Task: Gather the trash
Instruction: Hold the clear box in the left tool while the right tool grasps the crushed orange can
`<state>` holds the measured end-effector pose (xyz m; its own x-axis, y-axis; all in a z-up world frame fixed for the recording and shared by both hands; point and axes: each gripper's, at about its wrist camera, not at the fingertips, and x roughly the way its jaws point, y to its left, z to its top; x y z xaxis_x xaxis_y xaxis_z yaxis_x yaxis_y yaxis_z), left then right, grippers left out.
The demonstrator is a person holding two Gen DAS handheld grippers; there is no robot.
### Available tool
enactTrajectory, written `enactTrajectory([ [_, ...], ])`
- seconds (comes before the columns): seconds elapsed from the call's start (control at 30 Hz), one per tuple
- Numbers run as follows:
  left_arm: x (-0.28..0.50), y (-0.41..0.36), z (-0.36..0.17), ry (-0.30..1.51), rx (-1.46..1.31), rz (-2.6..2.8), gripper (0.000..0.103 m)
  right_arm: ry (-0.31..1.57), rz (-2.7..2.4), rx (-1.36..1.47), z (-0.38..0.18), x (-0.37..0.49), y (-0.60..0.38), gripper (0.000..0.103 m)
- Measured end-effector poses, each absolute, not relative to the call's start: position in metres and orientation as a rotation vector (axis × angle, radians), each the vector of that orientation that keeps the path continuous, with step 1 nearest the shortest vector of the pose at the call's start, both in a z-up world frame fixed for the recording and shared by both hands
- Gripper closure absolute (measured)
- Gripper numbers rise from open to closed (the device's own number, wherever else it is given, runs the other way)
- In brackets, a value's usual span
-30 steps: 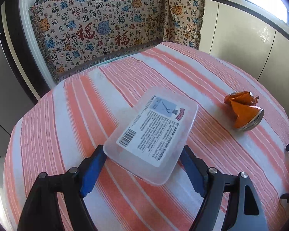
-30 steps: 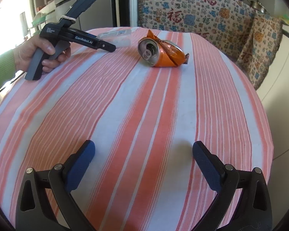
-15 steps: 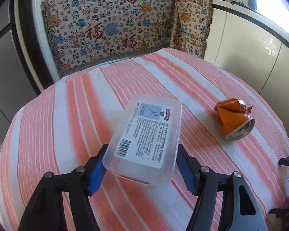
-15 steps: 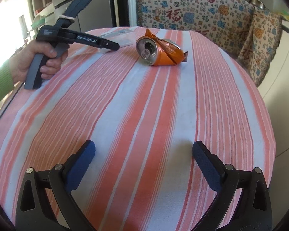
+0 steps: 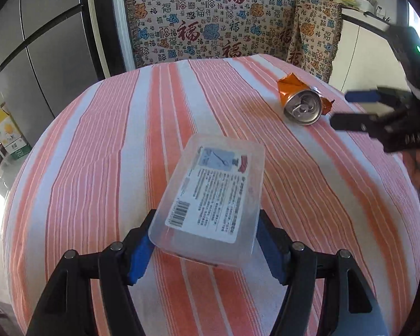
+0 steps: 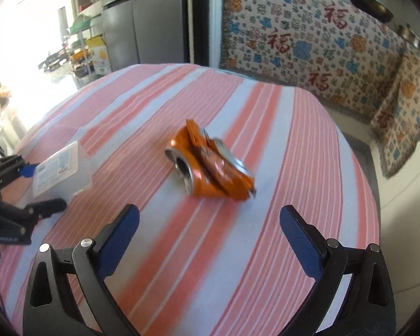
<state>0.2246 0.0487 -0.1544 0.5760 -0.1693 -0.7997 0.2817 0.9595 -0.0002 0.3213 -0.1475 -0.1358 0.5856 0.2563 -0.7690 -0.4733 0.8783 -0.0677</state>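
- On the far left there is a grey fridge (image 5: 42,56) by the wall.
- My left gripper (image 5: 203,247) holds a clear plastic box (image 5: 212,196). The blue pads (image 5: 138,254) press on both sides of its near end, so it is gripping the box. The jaws have just been closing on it.
- The box has a white label (image 5: 210,193) on top. Its far end sticks out over the striped tablecloth (image 5: 98,154).
- A squashed orange can (image 5: 302,103) lies on its side on the cloth, to the right of the box and well apart from it.
- In the right wrist view the can (image 6: 210,168) sits near the middle of the table, ahead of my right gripper (image 6: 210,240).
- My right gripper is wide open. Nothing is between its pads. It is near the can but not touching it.
- Behind the table hangs a patterned blanket (image 6: 308,42) with red signs on it.
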Motion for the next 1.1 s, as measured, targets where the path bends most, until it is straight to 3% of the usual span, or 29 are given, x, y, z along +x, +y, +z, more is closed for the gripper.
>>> enactTrajectory([
  [0.13, 0.226, 0.049, -0.154, 0.92, 0.119, -0.259, 0.034, 0.907, 0.469, -0.38, -0.148, 0.35, -0.125, 0.003],
  [0.17, 0.225, 0.049, -0.154, 0.92, 0.117, -0.259, 0.034, 0.919, 0.475, -0.39, -0.151, 0.354, -0.123, 0.008],
  [0.2, 0.224, 0.048, -0.154, 0.92, 0.115, -0.259, 0.034, 0.942, 0.487, -0.376, -0.153, 0.356, -0.124, 0.03],
  [0.27, 0.224, 0.049, -0.154, 0.919, 0.116, -0.259, 0.034, 0.974, 0.486, -0.308, -0.152, 0.356, -0.133, 0.051],
  [0.33, 0.225, 0.049, -0.154, 0.919, 0.113, -0.26, 0.034, 0.955, 0.453, -0.25, -0.144, 0.343, -0.143, 0.055],
  [0.53, 0.218, 0.05, -0.153, 0.918, 0.085, -0.262, 0.036, 1.043, 0.408, -0.05, -0.128, 0.266, -0.169, 0.055],
  [0.7, 0.19, 0.04, -0.152, 0.915, 0.101, -0.299, 0.033, 1.078, 0.418, -0.047, -0.128, 0.199, -0.166, 0.055],
  [0.8, 0.187, 0.038, -0.153, 0.915, 0.136, -0.281, 0.023, 1.072, 0.382, -0.101, -0.135, 0.194, -0.163, 0.053],
  [0.9, 0.19, 0.04, -0.152, 0.923, 0.157, -0.282, 0.022, 1.052, 0.361, -0.116, -0.14, 0.197, -0.16, 0.045],
  [1.1, 0.194, 0.04, -0.146, 0.91, 0.232, -0.284, 0.022, 1.025, 0.345, -0.12, -0.144, 0.199, -0.154, 0.044],
])
